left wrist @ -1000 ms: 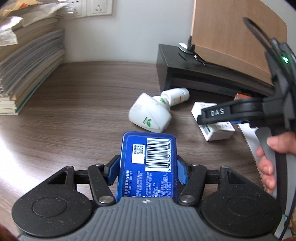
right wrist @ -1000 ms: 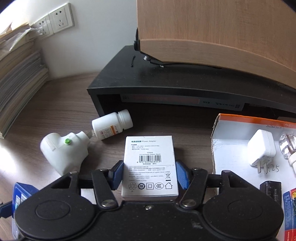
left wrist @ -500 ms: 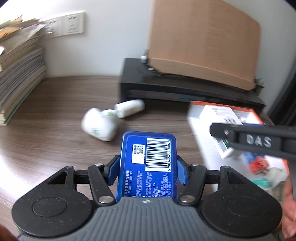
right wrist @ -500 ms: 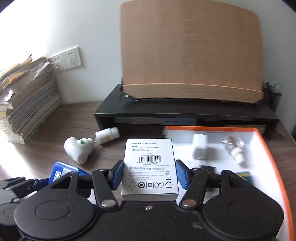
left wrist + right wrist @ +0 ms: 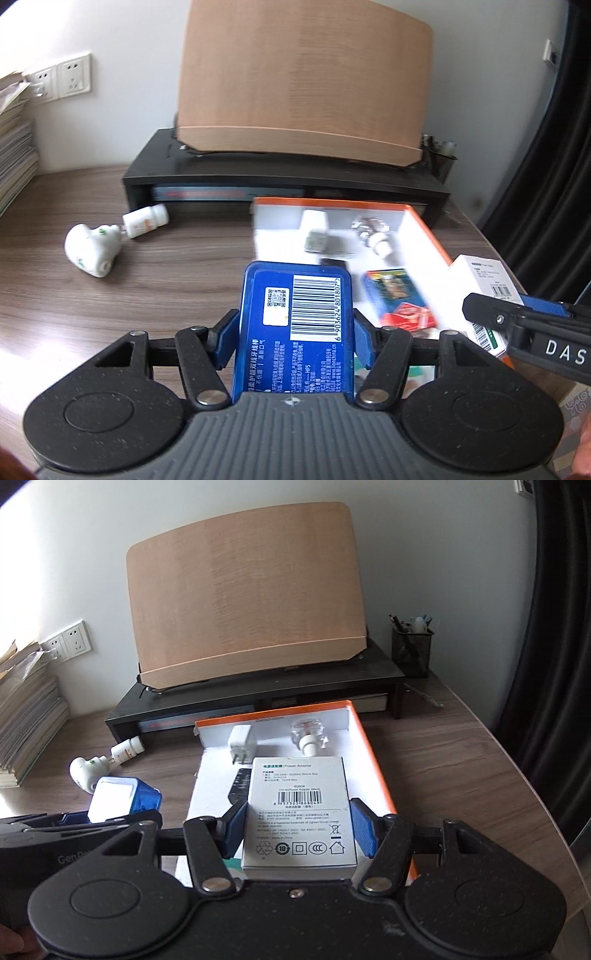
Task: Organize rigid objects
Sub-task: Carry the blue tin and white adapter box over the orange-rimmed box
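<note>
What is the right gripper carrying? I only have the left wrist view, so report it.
Observer: A white box labelled Power Adapter, clamped between the blue pads of the right gripper.
Operator: Tell me where it hangs.
Observer: Over the near half of the orange-rimmed tray, hiding part of a black item that lies inside.
Operator: Check the table to the right of the black stand.
Observer: A thin light cable lies loose there, near the mesh pen cup.

Daylight glare from the left; fisheye-bent edges, slight motion blur.
</note>
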